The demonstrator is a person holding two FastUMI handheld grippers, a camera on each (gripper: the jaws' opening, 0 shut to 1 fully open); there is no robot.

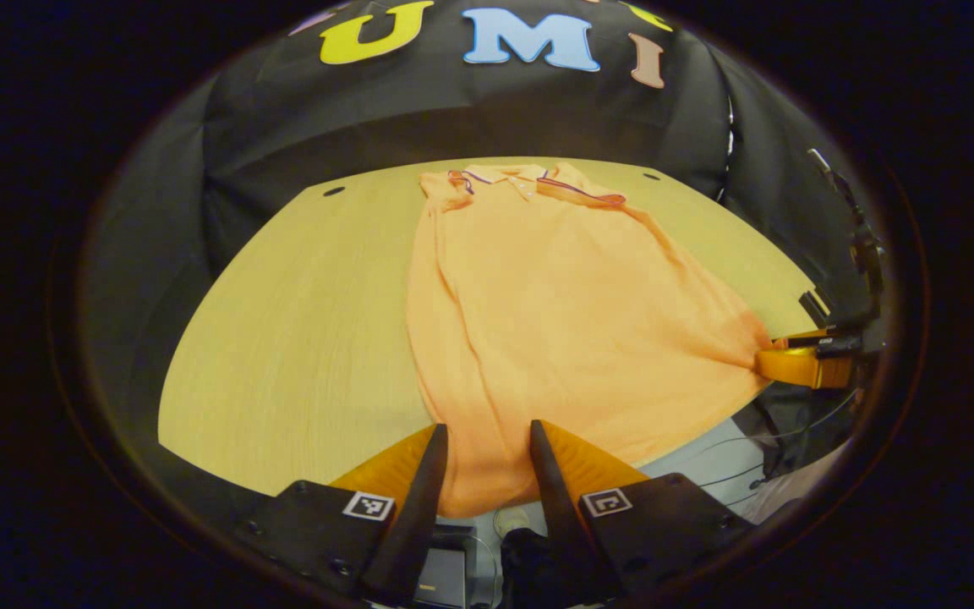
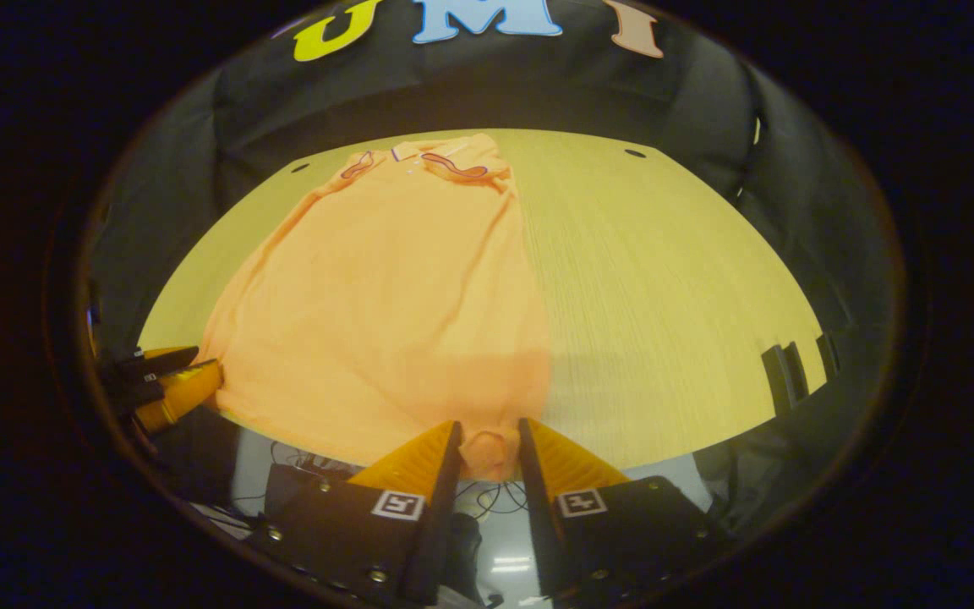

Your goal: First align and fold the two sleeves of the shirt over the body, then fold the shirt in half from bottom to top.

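In the left gripper view, a pale wooden counter [image 1: 301, 321] fills the left and middle of the frame. An orange polo shirt [image 1: 555, 313] lies on it at centre, collar [image 1: 529, 182] toward the top, sleeves already folded in over the body. At bottom centre the left claw [image 1: 487, 440] has its two fingers clenched on the shirt's bottom hem. At the right edge the other claw [image 1: 800, 364] pinches the hem's far corner.

In the right gripper view, that left claw [image 2: 178, 381] shows at the left edge, at the hem corner. The shirt [image 2: 385, 296] sits left of centre on the counter [image 2: 673, 296]. At bottom centre the right claw [image 2: 489, 440] is clenched on a bunched bit of hem.
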